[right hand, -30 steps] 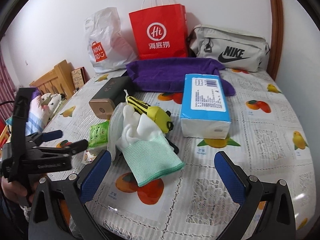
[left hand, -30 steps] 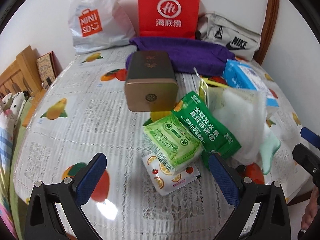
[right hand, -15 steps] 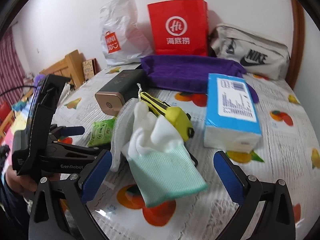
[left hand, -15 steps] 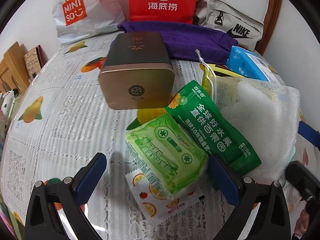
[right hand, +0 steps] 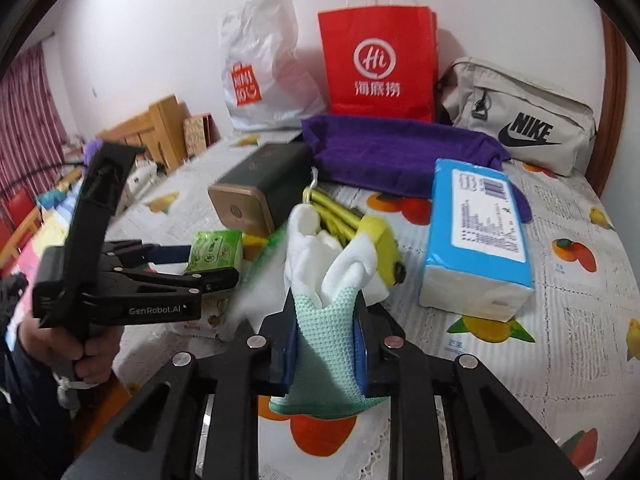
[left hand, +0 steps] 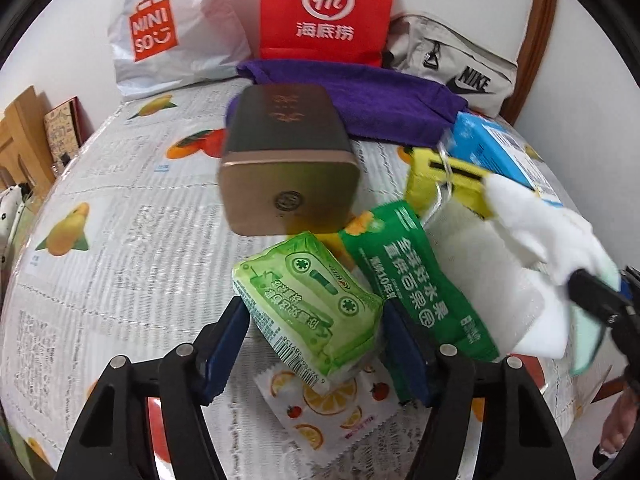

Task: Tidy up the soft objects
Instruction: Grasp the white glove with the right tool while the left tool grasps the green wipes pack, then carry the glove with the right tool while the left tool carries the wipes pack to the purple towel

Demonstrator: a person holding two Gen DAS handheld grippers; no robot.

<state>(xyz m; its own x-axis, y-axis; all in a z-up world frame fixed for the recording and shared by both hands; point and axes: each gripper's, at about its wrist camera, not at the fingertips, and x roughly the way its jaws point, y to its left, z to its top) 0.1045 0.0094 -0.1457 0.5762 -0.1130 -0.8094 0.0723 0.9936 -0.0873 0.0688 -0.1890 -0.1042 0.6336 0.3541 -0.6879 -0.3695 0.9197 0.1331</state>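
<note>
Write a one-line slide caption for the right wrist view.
Right gripper, jaws just closed, clamps the mint-green cuff of a white work glove beside a blue tissue pack on the fruit-print tablecloth.

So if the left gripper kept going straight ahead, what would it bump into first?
The left gripper, whose jaws have just been closing, already has the light green soft pack between them. Straight beyond it, probably the brown tin box, though depth is hard to judge.
</note>
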